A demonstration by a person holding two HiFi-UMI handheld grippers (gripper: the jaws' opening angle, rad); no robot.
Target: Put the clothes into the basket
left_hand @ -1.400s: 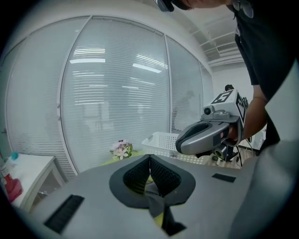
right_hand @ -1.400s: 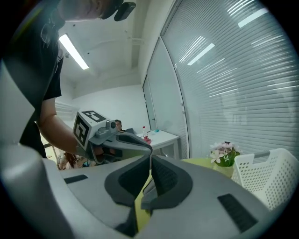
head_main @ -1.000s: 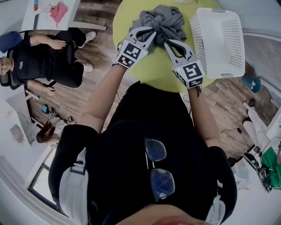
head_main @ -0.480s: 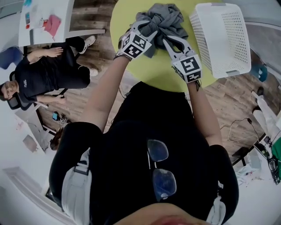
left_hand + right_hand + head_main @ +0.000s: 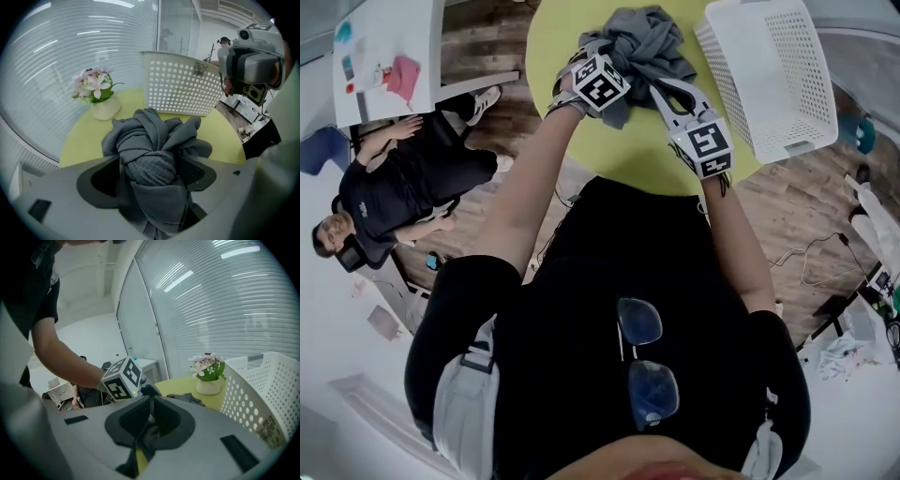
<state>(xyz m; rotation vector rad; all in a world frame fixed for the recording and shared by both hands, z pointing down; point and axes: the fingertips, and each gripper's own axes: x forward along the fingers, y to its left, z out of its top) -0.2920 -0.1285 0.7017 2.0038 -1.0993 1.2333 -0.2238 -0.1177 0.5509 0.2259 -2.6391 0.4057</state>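
**A:** Left claw (image 5: 150, 176), how does it stand?

**B:** Jaws wide apart, and they have just been opening. The grey garment (image 5: 149, 140) is knotted into a bundle. It sits right between the jaws and fills most of the gap, but it isn't pinched.

**A:** And the right claw (image 5: 150, 416)?

**B:** Jaws together, clamped on a fold of the same garment. The bulk of the bundle lies ahead of it and to its left, on the yellow-green worktop (image 5: 647, 150).

**A:** Where is the basket (image 5: 778, 75)?

**B:** It's white and perforated, on the worktop too. It stands just beyond the bundle from the left claw, and close on the right claw's right. The garment lies outside it.

**A:** Anything else?

**B:** A flower pot (image 5: 96, 96), beyond the left claw and off to its left.
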